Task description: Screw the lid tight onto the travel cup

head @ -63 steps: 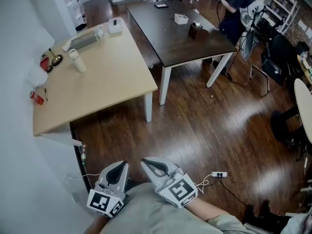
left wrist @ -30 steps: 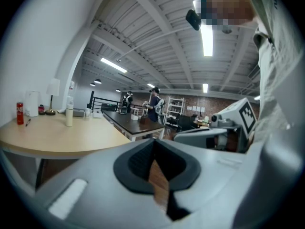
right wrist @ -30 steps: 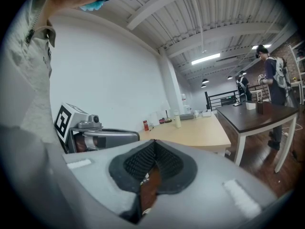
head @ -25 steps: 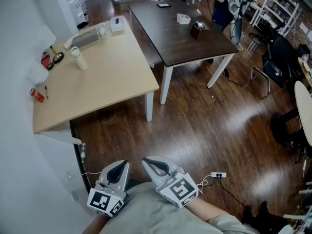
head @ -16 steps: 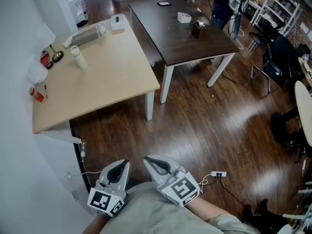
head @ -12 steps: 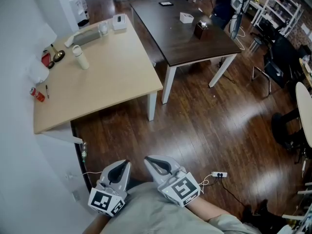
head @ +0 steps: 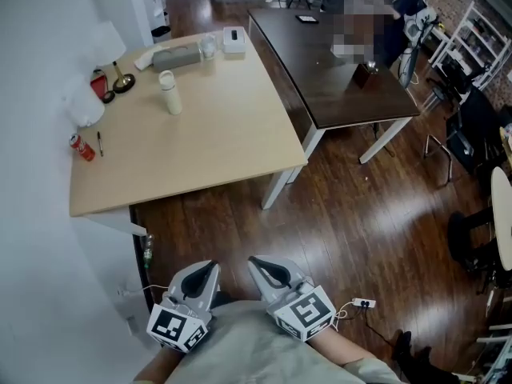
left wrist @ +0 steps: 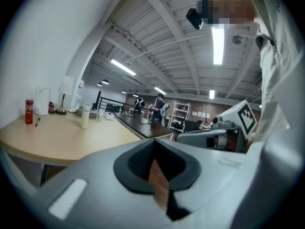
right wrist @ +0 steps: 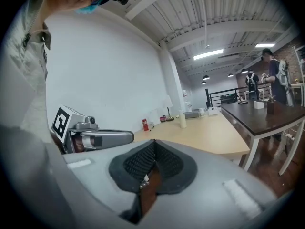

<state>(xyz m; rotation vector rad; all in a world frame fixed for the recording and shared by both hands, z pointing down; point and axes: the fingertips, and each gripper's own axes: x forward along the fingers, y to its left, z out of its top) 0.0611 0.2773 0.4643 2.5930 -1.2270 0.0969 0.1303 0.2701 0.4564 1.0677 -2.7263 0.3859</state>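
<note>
Left gripper view is showing my left hand-held gripper (left wrist: 153,149) with its jaws pressed together on nothing, only a strip of wood floor showing past them. My right hand-held gripper (right wrist: 152,151) is likewise pressed together and empty. I am holding both close against my body, side by side, above the dark wood floor (head: 360,214). The travel cup (head: 169,93) is standing upright on the pale bench (head: 216,142), well apart from both, a lid sitting on top. A red can (head: 82,147) is standing near the bench's left edge; its white lettering is too small to read. The marker cubes (head: 304,312) are showing black-and-white squares, no words.
</note>
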